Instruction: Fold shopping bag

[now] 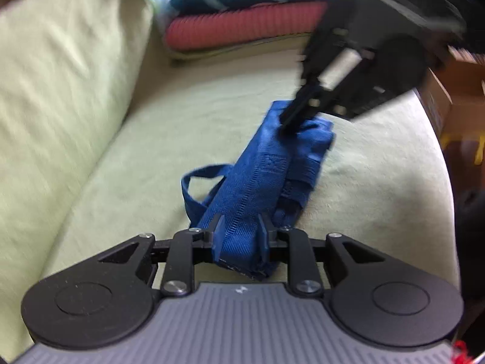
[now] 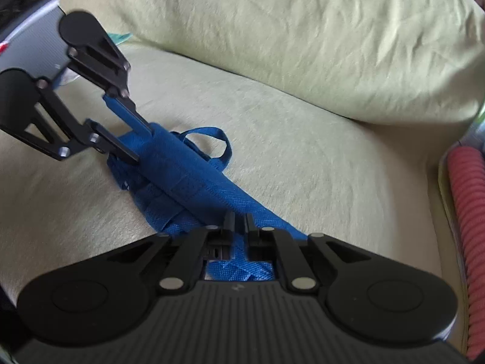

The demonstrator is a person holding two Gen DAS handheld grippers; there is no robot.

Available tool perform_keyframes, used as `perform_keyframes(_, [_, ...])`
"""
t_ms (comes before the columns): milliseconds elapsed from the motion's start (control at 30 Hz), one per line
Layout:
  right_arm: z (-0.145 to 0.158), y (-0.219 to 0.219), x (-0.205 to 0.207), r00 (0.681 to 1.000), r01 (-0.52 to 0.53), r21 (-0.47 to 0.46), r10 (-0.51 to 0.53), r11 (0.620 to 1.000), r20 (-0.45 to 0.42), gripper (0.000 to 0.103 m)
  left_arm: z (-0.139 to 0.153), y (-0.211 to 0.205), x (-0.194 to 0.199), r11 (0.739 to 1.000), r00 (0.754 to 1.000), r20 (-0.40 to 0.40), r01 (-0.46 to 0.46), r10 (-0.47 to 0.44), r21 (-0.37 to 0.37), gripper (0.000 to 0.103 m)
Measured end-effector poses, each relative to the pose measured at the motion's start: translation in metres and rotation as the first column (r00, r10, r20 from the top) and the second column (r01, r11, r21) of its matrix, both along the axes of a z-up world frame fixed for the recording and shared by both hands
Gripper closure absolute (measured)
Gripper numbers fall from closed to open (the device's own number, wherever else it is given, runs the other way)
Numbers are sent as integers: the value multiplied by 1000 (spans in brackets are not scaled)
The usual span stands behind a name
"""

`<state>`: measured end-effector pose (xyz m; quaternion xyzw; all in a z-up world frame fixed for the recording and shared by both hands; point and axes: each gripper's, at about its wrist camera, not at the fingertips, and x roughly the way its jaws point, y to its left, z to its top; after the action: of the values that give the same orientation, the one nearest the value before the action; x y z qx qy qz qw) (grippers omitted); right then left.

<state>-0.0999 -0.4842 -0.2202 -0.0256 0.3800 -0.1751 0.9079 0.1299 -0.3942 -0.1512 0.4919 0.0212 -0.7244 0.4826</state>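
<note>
In the left wrist view, the blue shopping bag (image 1: 263, 182) lies on the green sofa seat (image 1: 151, 151) already gathered into a narrow strip; the left hand-held gripper (image 1: 241, 230) clamps its near end, and at 1 o'clock the right hand-held gripper (image 1: 288, 119) pinches the far end. In the right wrist view, the right hand-held gripper (image 2: 239, 221) is clenched on the bag (image 2: 194, 179), a handle loop (image 2: 212, 139) trailing at 11 o'clock, so I judge only the final fold or roll remains.

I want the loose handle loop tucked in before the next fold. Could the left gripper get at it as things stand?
Probably not right away. The left gripper is clamped on one end of the blue shopping bag, so it would have to let go first. The handle loop itself lies uncovered on the sofa seat, just beside it.
</note>
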Motion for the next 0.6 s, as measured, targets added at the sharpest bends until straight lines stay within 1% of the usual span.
perform_keyframes(67, [-2, -3, 2, 1000, -10, 6, 10, 1000, 2, 97, -3, 16, -7, 998, 993, 102, 65, -64, -13, 58])
perform_keyframes(100, [-3, -5, 3, 1000, -14, 9, 14, 1000, 5, 97, -7, 25, -11, 994, 981, 167, 106, -101, -18, 57])
perform_keyframes(133, [-3, -6, 2, 1000, -15, 12, 15, 1000, 8, 97, -13, 35, -15, 989, 962, 234, 147, -139, -21, 56])
perform_keyframes(167, [-3, -6, 3, 1000, -16, 12, 16, 1000, 9, 97, -15, 37, -16, 987, 957, 252, 156, -146, -23, 55])
perform_keyframes(200, [-3, -6, 4, 1000, -19, 10, 19, 1000, 9, 97, -20, 40, -19, 985, 942, 299, 168, -152, -30, 55])
perform_keyframes(233, [-4, -6, 4, 1000, -21, 9, 21, 1000, 10, 97, -28, 41, -22, 983, 922, 356, 179, -151, -45, 54])
perform_keyframes(267, [-5, -6, 2, 1000, -22, 10, 22, 1000, 10, 97, -33, 41, -23, 981, 908, 390, 186, -150, -56, 54])
perform_keyframes(300, [-5, -5, 1, 1000, -22, 10, 22, 1000, 11, 97, -38, 39, -24, 979, 895, 417, 197, -156, -57, 54])
perform_keyframes(367, [-6, -4, 0, 1000, -27, 8, 27, 1000, 11, 97, -47, 36, -26, 974, 867, 470, 220, -169, -55, 51])
perform_keyframes(500, [-6, -3, -3, 999, -35, 8, 35, 999, 14, 97, -65, 33, -28, 959, 807, 554, 279, -203, -56, 51])
perform_keyframes(600, [-6, -1, -3, 999, -42, -2, 42, 999, 17, 97, -67, 23, -27, 957, 806, 546, 289, -230, -23, 55])
